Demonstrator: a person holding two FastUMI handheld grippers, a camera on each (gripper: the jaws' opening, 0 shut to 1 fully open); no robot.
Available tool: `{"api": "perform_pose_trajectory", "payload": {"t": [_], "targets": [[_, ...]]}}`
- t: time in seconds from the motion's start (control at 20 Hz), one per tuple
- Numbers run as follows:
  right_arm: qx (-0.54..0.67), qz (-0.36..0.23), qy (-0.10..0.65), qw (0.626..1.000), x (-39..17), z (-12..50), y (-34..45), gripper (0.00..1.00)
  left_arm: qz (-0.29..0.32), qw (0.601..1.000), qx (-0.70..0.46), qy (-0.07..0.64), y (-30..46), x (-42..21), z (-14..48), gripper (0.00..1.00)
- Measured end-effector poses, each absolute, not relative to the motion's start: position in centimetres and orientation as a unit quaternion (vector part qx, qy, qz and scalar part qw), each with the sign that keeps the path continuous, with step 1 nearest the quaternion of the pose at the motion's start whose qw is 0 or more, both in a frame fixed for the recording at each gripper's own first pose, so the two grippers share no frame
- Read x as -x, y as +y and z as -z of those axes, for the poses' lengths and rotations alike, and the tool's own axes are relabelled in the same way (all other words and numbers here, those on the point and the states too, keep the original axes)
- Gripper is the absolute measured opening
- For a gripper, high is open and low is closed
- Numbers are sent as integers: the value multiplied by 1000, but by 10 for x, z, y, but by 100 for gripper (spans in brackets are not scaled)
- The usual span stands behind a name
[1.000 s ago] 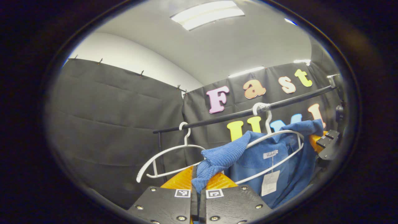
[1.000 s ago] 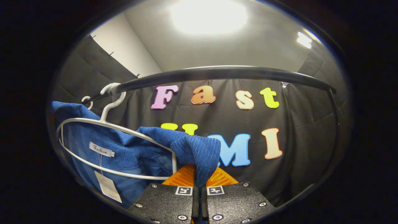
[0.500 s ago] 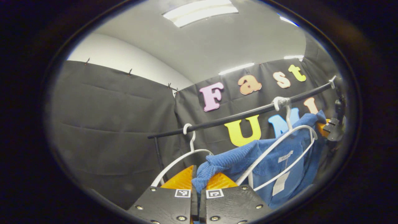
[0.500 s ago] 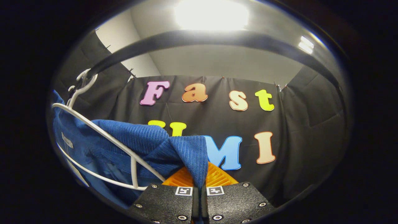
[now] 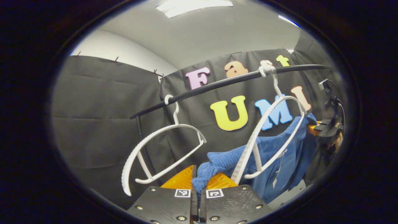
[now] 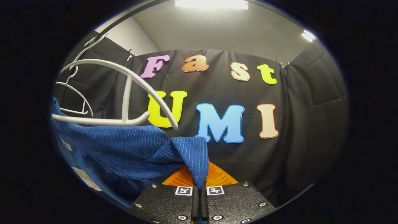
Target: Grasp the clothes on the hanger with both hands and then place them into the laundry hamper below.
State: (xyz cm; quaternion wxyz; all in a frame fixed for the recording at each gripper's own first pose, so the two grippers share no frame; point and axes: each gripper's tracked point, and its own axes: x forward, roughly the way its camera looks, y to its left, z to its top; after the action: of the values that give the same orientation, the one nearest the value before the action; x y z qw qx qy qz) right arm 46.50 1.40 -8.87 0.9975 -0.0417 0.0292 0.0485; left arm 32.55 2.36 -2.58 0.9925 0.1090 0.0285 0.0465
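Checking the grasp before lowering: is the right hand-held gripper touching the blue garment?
Touching. The right gripper view shows the right hand-held gripper with both fingers pressed on a fold of the blue garment.

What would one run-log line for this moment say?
left tool: shut on garment | right tool: shut on garment | garment: below hanger, off it | hanger: on rail | hamper: not reached

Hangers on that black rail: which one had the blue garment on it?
The right-hand hanger, tilted, with the blue garment draped just below it; the left hanger hangs bare, well apart.
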Motion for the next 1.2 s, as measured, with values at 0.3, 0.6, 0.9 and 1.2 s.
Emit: {"api": "perform_pose_trajectory", "payload": {"t": [0.3,0.6,0.9,1.2], "targets": [[63,-56,51,995,-426,110,12,2,-50,995,-68,55,24,-296,61,3],[53,-48,52,996,-361,94,12,2,-43,997,-47,43,36,-241,55,5],[34,-37,39,998,-288,57,17,2,-7,1000,-22,13,30,-203,24,3],[16,-29,40,999,-215,34,34,2,62,998,-3,-8,8,-159,3,2]]}}
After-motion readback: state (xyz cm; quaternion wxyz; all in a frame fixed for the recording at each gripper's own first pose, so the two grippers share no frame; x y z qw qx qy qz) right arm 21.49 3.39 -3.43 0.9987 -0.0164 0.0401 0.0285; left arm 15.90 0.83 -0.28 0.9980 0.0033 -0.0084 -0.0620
